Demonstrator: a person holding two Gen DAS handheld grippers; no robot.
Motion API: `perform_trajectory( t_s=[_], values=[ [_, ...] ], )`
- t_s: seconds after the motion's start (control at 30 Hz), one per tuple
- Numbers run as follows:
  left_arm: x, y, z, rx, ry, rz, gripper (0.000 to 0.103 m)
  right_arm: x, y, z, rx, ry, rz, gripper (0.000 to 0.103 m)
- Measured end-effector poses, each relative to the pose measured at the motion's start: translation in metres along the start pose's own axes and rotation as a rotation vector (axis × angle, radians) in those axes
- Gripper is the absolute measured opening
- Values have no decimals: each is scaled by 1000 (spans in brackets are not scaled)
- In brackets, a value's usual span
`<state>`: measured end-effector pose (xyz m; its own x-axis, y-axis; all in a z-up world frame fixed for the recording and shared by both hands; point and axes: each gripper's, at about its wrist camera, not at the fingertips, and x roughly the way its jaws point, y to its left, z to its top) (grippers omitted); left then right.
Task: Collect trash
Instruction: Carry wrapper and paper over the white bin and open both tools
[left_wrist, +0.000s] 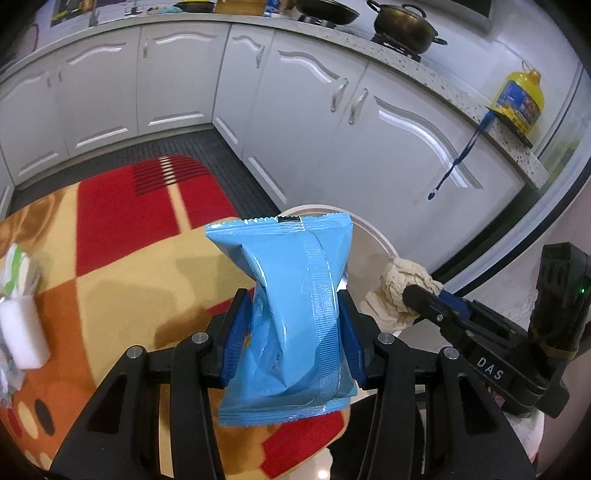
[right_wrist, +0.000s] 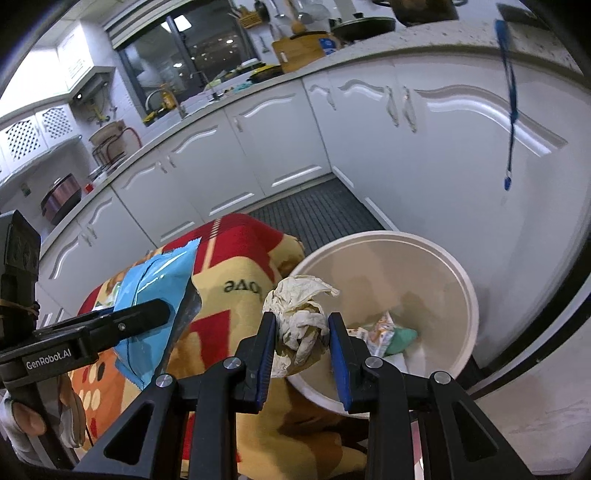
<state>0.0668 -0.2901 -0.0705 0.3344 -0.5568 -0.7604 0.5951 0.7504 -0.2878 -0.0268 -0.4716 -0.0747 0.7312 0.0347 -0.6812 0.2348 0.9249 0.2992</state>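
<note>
My left gripper (left_wrist: 293, 325) is shut on a blue snack wrapper (left_wrist: 291, 295) and holds it upright over the blanket-covered surface, near its right edge. The wrapper also shows in the right wrist view (right_wrist: 155, 302), pinched in the left gripper. My right gripper (right_wrist: 302, 332) is shut on a crumpled cream paper wad (right_wrist: 299, 317), held above the near rim of a white bin (right_wrist: 443, 266). The wad also shows in the left wrist view (left_wrist: 399, 284). The bin holds some wrappers at its bottom (right_wrist: 388, 334).
A red, yellow and orange blanket (left_wrist: 129, 258) covers the surface. A white block (left_wrist: 22, 336) and a green-white wrapper (left_wrist: 14, 273) lie at its left edge. White kitchen cabinets (left_wrist: 295, 110) and a dark floor mat (right_wrist: 317, 218) lie beyond. A blue strap (right_wrist: 509, 103) hangs from the counter.
</note>
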Motion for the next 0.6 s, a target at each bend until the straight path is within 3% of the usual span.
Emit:
perform_trajectory(
  t_s=[0.6],
  values=[
    [37,-18,13,8,42,-38,42,6,-37,-1,65,19,-46,27]
  ],
)
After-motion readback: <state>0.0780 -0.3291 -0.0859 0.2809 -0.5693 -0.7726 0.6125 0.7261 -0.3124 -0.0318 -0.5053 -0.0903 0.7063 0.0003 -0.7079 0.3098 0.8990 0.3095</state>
